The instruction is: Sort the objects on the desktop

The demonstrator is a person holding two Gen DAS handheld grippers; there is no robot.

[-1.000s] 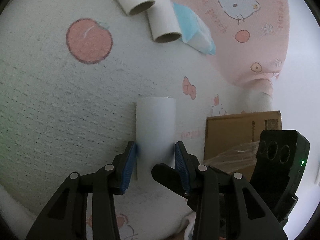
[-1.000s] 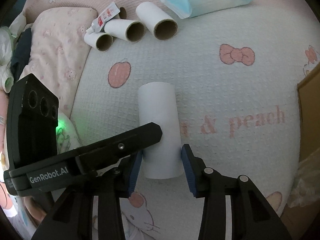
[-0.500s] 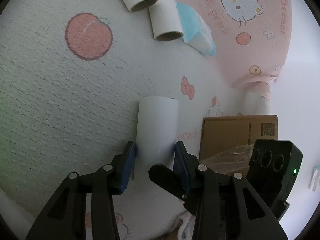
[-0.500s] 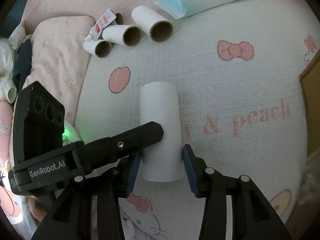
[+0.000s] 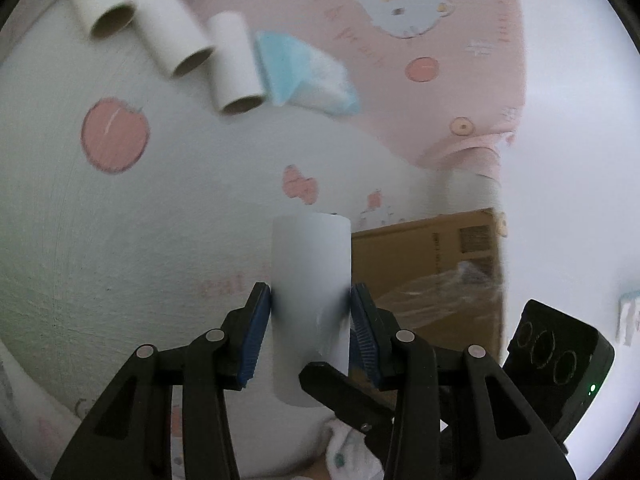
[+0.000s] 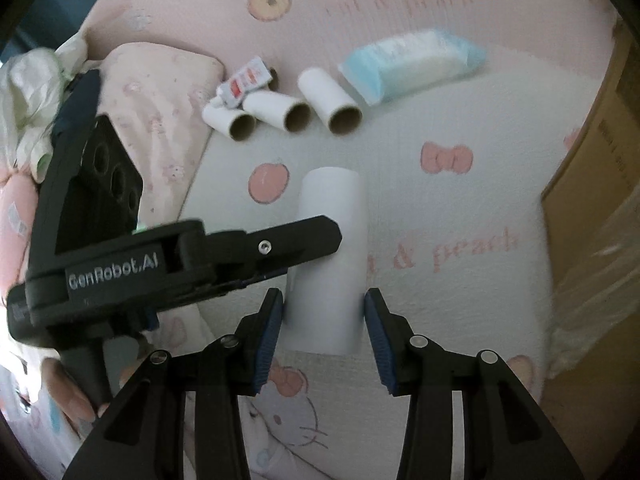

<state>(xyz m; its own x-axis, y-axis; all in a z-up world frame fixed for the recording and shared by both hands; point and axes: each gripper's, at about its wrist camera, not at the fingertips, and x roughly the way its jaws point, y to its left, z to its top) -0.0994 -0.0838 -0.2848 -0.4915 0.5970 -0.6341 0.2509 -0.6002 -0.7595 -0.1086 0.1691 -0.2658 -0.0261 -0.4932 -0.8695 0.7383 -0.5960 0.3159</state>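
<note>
While both tools reach forward over the white printed blanket (image 6: 460, 208), the left tool (image 5: 310, 320) clamps the tall white paper tube (image 5: 311, 280) between its blue pads. The right tool (image 6: 324, 330) straddles the tube's near end: left pad touching, right pad just beside it. Far behind lie three short cardboard tubes (image 6: 298, 110) and a blue wipes packet (image 6: 412, 64); a brown cardboard box (image 5: 432, 264) stands at right.
</note>
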